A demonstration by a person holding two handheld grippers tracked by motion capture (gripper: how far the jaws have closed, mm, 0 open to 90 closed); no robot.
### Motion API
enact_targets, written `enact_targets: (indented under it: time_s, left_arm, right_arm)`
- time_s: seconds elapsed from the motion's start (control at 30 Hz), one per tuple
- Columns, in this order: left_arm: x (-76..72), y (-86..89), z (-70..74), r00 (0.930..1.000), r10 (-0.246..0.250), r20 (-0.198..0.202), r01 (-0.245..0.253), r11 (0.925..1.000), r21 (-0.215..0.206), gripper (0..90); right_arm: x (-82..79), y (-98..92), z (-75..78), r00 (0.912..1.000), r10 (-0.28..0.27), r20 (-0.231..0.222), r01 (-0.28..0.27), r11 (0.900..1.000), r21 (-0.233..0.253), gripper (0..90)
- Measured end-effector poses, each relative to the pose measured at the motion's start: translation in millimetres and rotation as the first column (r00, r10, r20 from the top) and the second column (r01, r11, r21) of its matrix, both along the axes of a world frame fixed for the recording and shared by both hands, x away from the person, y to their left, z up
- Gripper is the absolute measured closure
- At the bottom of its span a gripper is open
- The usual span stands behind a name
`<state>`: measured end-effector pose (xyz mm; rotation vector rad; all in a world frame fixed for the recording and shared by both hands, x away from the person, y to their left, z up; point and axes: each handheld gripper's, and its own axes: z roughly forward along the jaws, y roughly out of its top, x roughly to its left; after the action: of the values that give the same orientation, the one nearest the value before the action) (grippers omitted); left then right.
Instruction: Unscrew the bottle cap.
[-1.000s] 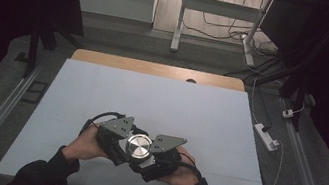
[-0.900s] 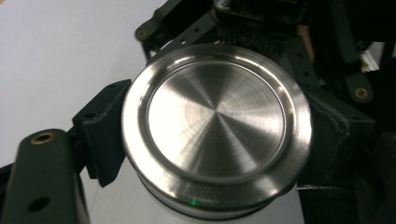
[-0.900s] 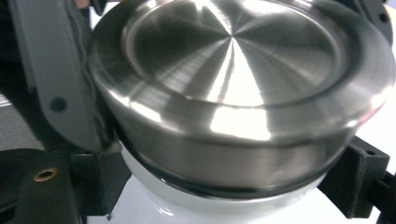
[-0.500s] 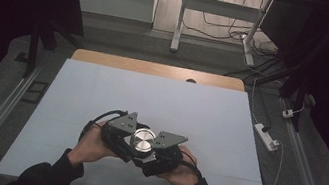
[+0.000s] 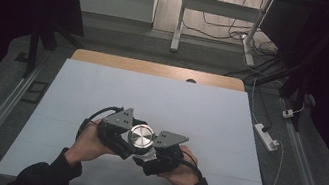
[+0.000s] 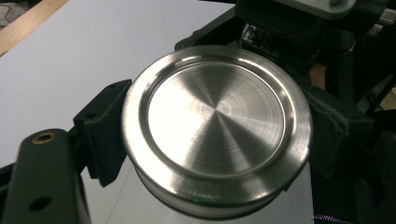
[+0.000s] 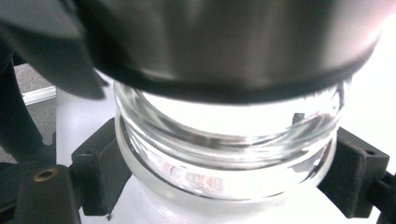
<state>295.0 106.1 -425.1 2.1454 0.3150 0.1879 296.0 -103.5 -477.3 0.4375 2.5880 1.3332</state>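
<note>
Two tools meet over one jar, near the middle of the tabletop point(image 5: 102, 87). From the high view, the left tool point(image 5: 117, 133) comes in from the left and the right tool point(image 5: 154, 154) from the near right, and the jar's round steel lid point(image 5: 140, 136) shines between them, facing straight up. So the jar's axis stands upright, and both hands sit equally close to it, one on each side.

Over to the left gripper view: the lid point(image 6: 216, 126) sits right in front of the camera, a black pad pressing its left rim and another hugging its right. That left tool is clamped on the lid, opened only as wide as the lid itself. The other tool's dark body looms just behind it.

Now the right gripper view: lower down, the glass jar point(image 7: 224, 154) sits between the two black pads, touching on both sides, the steel lid point(image 7: 224, 42) directly above. The right tool is gripping the glass body.

My read: one tool braces the glass, the other holds the lid, and the coming move is a twist about that upright axis.
</note>
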Motion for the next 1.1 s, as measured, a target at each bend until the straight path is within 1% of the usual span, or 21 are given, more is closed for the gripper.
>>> enact_targets:
  time_s: [0.1, 0.5, 0.67, 0.87, 1.1]
  left_arm:
    - [-0.6, 1.6, 1.1, 1.0, 0.004, 0.005, -0.004, 1.0, 0.005, 19.2]
    - [-2.0, 8.8, 3.0, 0.9997, 0.022, 0.012, -0.022, 0.9997, 0.002, 19.2]
    - [-2.5, 10.7, 3.3, 0.9997, 0.022, 0.014, -0.022, 0.9997, 0.005, 19.2]
    - [-4.6, 11.8, 3.0, 0.9997, 0.022, 0.008, -0.022, 0.9998, -0.004, 19.2]
    - [-7.2, 14.3, 2.8, 0.9997, 0.023, 0.004, -0.023, 0.9997, -0.004, 19.2]
  right_arm:
    - [0.9, -1.6, 0.9, 0.9999, -0.011, -0.001, 0.011, 1.0, 0.004, 14.7]
    - [6.7, -9.4, 2.3, 0.9989, -0.046, 0.001, 0.046, 0.999, 0.013, 14.7]
    - [9.6, -13.1, 3.2, 0.998, -0.064, 0.003, 0.064, 0.998, 0.018, 14.7]
    - [13.4, -16.5, 3.6, 0.9967, -0.081, 0.004, 0.081, 0.996, 0.024, 14.7]
    - [19.7, -20.4, 4.8, 0.9945, -0.105, 0.007, 0.105, 0.994, 0.029, 14.7]
